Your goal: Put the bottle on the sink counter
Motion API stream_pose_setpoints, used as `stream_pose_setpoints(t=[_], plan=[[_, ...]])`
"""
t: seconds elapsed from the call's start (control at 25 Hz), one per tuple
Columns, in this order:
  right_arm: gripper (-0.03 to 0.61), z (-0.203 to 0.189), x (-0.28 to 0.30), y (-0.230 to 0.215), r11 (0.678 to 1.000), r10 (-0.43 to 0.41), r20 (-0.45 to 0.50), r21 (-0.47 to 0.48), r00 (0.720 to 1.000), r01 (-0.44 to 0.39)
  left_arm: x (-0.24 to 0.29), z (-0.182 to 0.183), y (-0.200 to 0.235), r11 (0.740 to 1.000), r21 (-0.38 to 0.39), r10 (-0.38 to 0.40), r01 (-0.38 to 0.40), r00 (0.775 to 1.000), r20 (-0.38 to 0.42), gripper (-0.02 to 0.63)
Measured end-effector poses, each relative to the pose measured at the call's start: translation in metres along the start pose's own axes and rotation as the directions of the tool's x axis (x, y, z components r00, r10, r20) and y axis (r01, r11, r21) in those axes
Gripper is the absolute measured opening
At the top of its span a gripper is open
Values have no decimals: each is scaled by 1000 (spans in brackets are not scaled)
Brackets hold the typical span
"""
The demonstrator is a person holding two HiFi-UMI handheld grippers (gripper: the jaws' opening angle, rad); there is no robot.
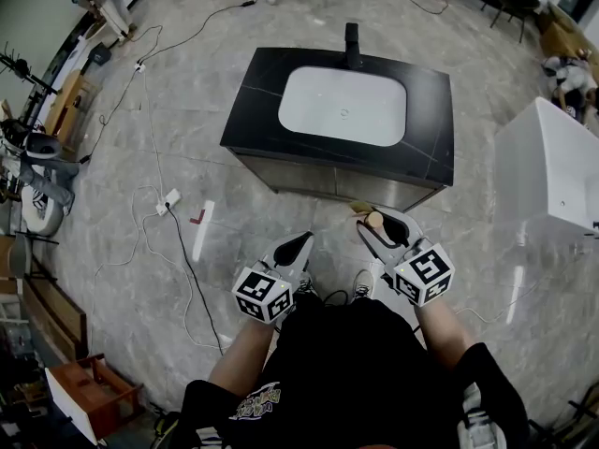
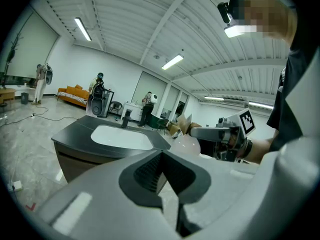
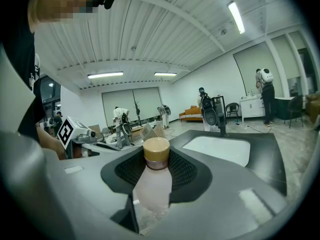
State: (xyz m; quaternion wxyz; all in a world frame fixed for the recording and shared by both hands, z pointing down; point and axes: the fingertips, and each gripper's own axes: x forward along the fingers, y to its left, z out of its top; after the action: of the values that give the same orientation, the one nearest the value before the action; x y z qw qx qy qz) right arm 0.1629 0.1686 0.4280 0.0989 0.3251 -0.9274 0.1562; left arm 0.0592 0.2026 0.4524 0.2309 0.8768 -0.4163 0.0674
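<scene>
Your right claw grasps a pale pink bottle, its tan cap toward the jaw tips. You hold it low in front of you, near the near right edge of the black sink surface. Your left claw, just left of it, is clenched on nothing. The white basin lies farther off.

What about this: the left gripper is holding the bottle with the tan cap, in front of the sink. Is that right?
No. The right gripper holds the bottle with the tan cap, in front of the sink; the right gripper view shows it. The left gripper is empty.
</scene>
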Motion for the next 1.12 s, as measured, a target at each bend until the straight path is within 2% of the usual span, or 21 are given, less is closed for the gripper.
stream_pose_setpoints(t=[1.12], plan=[[167,15,108,68,996,-85,6,35,996,85,-71,17,114,997,14,-71,71,998,2,0]])
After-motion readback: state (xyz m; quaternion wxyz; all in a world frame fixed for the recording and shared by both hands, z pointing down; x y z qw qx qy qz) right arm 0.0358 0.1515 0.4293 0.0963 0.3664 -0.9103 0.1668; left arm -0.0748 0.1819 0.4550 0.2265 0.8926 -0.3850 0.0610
